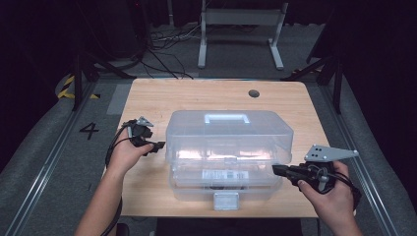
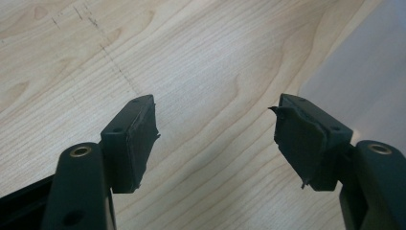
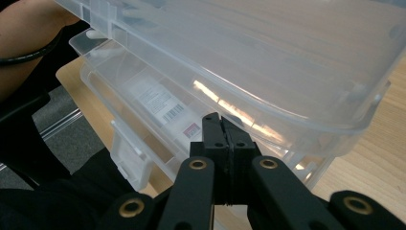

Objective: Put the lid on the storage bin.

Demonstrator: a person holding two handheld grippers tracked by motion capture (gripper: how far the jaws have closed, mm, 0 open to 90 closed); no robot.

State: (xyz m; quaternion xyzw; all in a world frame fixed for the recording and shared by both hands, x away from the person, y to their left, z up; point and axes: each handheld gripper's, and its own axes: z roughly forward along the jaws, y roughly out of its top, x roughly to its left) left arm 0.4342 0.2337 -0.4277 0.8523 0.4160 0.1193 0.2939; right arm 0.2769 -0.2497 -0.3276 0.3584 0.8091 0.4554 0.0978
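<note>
the jaws of the left gripper point(image 2: 215, 139) are seen spread wide with nothing between them but bare wood, while those of the right gripper point(image 3: 224, 139) are pressed together, pad against pad, with nothing caught between. the right gripper's closed tip is held level at the near right corner of a clear plastic storage box point(image 1: 228, 152), under the overhang of the raised lid point(image 1: 228, 129); whether the tip touches the plastic cannot be told. the box is placed at the middle of the light wooden table point(image 1: 147, 93), towards the near edge, its long side facing the person. it is made of transparent, slightly milky plastic, with a domed lid carrying a moulded carry handle point(image 1: 226, 118) on top. the lid is seen lifted off the base point(image 1: 223, 184) along the front, so that a gap is left open between the two. a white label with a barcode point(image 1: 220, 175) is seen behind the front wall of the base, and a clear latch flap point(image 1: 226, 200) is hung down at the front centre. what else is held inside cannot be made out through the glare. in the high view the left gripper point(image 1: 156, 145) is held by the left hand point(image 1: 129, 155) just beside the box's left end, apart from it.
</note>
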